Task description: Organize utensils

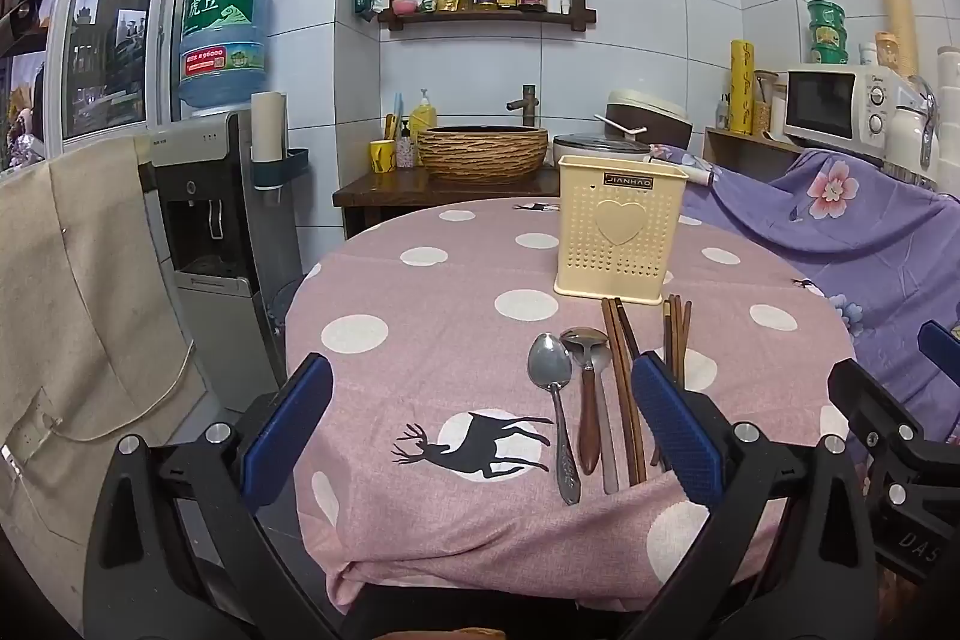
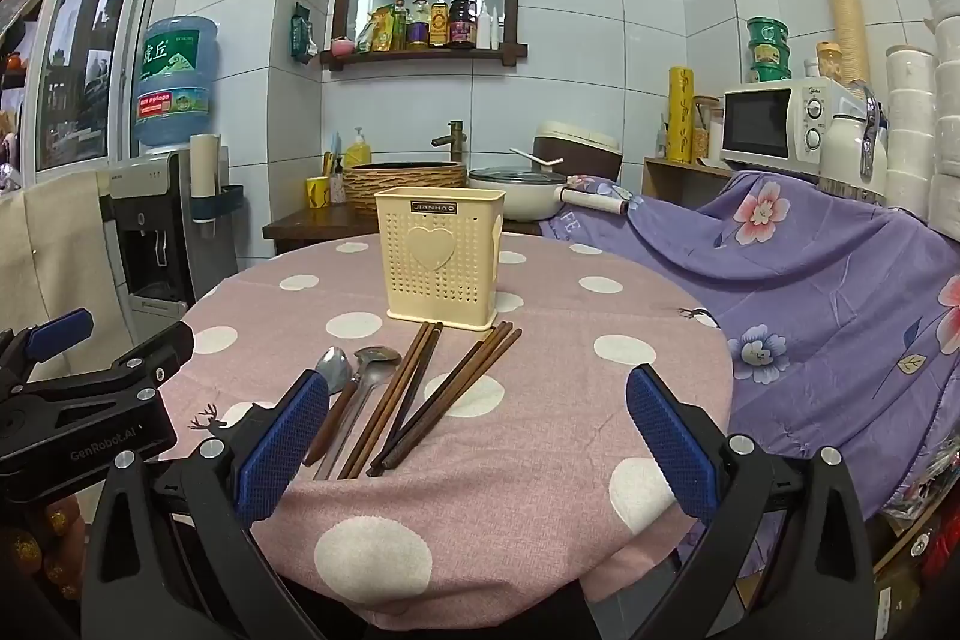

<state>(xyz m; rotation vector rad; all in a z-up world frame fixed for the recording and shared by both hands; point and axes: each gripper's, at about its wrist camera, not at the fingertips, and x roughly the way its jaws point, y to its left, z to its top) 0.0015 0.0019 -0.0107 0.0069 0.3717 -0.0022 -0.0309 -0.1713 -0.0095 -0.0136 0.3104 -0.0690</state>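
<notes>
A cream perforated utensil holder (image 1: 619,231) (image 2: 441,258) stands upright on the round pink polka-dot table (image 1: 420,316) (image 2: 558,358). In front of it lie a steel spoon (image 1: 555,400) (image 2: 333,369), a wooden-handled spoon (image 1: 588,388) (image 2: 367,376) and two bundles of brown chopsticks (image 1: 624,388) (image 2: 396,394) (image 2: 456,388). My left gripper (image 1: 480,430) is open and empty, held before the table's near edge. My right gripper (image 2: 474,436) is open and empty, its jaws wide either side of the chopsticks' near ends. The left gripper also shows at the left of the right wrist view (image 2: 90,388).
A purple floral cloth (image 2: 828,280) covers furniture to the right. Behind the table are a basin counter (image 1: 480,154), rice cooker (image 2: 576,148) and microwave (image 2: 780,124). A water dispenser (image 1: 222,220) and beige cloth (image 1: 72,310) stand left.
</notes>
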